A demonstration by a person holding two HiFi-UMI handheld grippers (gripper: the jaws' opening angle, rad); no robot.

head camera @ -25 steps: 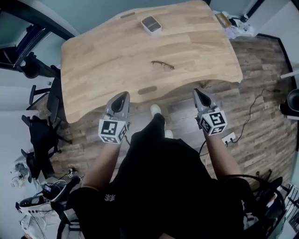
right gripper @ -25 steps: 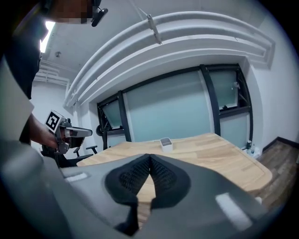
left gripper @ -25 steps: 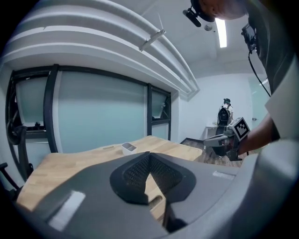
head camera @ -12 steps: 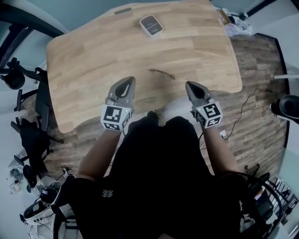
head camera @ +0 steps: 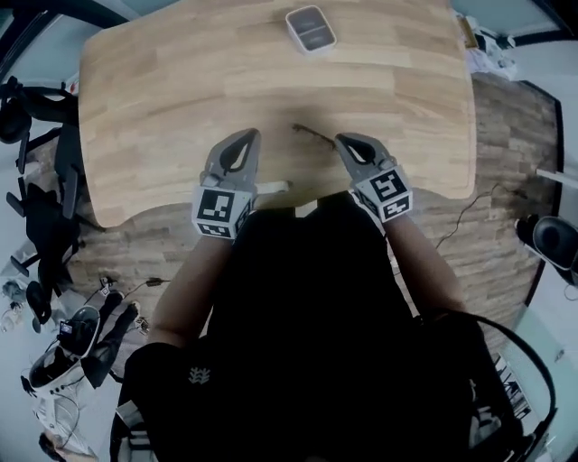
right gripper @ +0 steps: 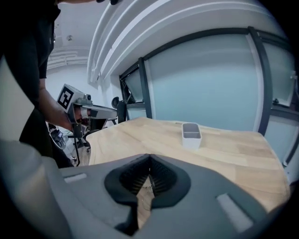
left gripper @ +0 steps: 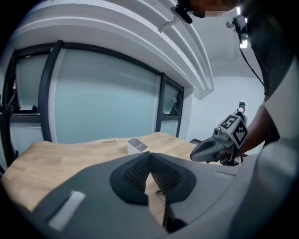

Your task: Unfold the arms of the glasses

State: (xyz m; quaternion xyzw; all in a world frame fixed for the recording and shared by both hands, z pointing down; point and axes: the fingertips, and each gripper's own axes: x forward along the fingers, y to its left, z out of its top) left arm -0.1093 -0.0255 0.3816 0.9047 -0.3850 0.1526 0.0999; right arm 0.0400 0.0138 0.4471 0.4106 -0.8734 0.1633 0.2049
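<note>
The folded dark-framed glasses lie on the wooden table near its front edge. My left gripper hovers over the table to the left of them, its jaws pressed together and empty. My right gripper sits just right of the glasses, close to their end, also shut on nothing. In the left gripper view the closed jaw tips point across the table, and a bit of the glasses shows below them. The right gripper view shows its own tips shut.
A small white open box stands at the table's far side, also visible as the box and the box. Office chairs and gear crowd the floor at left. Cables and a dark round object lie at right.
Both grippers have come forward from the table's front edge to over the tabletop, closing in on the glasses from either side. Both stayed shut.
</note>
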